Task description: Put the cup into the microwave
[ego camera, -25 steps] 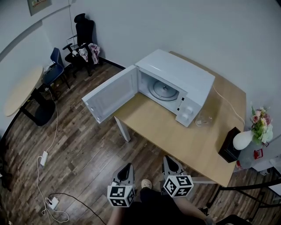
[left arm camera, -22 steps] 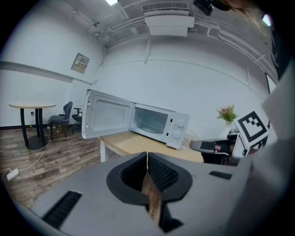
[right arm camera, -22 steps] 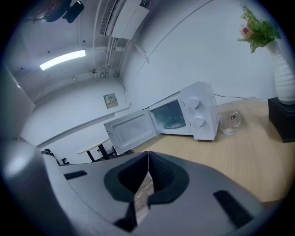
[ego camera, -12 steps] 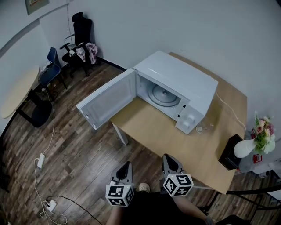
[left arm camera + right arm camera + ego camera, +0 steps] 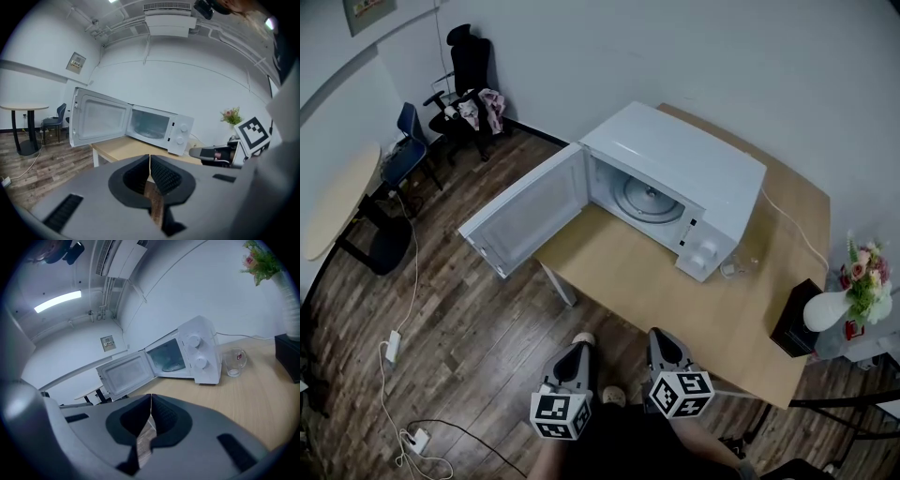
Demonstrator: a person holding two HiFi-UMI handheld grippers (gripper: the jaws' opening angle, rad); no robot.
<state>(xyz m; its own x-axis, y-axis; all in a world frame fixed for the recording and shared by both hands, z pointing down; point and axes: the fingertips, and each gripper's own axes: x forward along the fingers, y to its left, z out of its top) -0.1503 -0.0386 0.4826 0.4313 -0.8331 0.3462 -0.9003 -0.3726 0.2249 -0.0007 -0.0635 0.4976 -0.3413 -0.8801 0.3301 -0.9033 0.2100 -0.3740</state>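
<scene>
A white microwave (image 5: 680, 173) takes up the counter's (image 5: 666, 291) left end, its door (image 5: 525, 211) swung wide open past the left corner and out over the floor, so the cavity and its glass turntable (image 5: 649, 199) are exposed. A black box (image 5: 794, 319) and a white vase of flowers (image 5: 830, 305) stand at the counter's right edge, and a pale cord (image 5: 787, 225) trails across the top behind the microwave toward the far edge. The cup (image 5: 741, 267), clear glass with a small red mark, stands near the middle of the counter just beside the microwave's dial end, well apart from the box. It is upright, with its long axis vertical and its mouth up. Nothing lies between it and the open cavity except the microwave's front corner. The left claw (image 5: 149, 158) has its jaws pressed together with nothing between them, and the right claw (image 5: 150, 398) is likewise closed and empty. Both hang off the counter's near edge, well short of the cup. The counter is light wood on pale legs. The room has dark plank flooring (image 5: 478, 328), white walls, a round table (image 5: 342, 192), office chairs (image 5: 469, 80) in the far corner and a power strip (image 5: 393, 344) with cable on the floor.
</scene>
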